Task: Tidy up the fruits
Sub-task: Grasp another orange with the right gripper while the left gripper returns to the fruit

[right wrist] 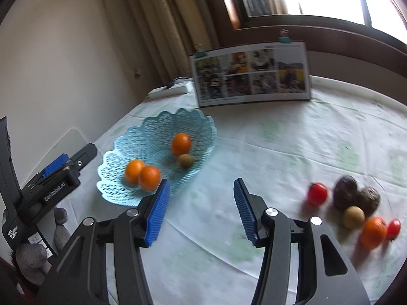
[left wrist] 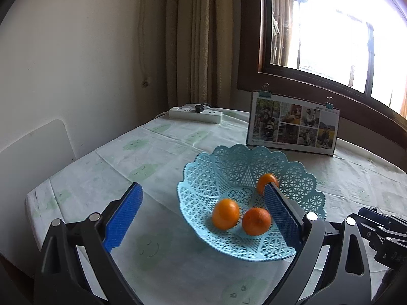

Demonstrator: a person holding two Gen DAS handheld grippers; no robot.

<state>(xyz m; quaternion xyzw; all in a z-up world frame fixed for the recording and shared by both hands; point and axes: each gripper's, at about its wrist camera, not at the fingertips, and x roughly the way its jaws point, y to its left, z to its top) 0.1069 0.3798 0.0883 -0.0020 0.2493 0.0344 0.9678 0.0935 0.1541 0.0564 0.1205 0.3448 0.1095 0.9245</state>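
Notably, basket [left wrist: 244, 167] tilted; 3 oranges [left wrist: 225, 217] inside.

My left gripper [left wrist: 201, 208] and right gripper [right wrist: 202, 208] have matt black plastic arms, ribbed blue rubbery pads [right wrist: 157, 216] and shiny metal pins. The pale blue lattice basket [left wrist: 201, 178] looks like moulded, slightly glossy plastic. The white printed tablecloth [left wrist: 165, 139] is creased, matt cloth. The round oranges [left wrist: 225, 217] have smooth, faintly shiny peel.

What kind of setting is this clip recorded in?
Most likely a home dining corner: a table with a printed tablecloth beside a curtained window, with a photo calendar and a blue fruit basket.
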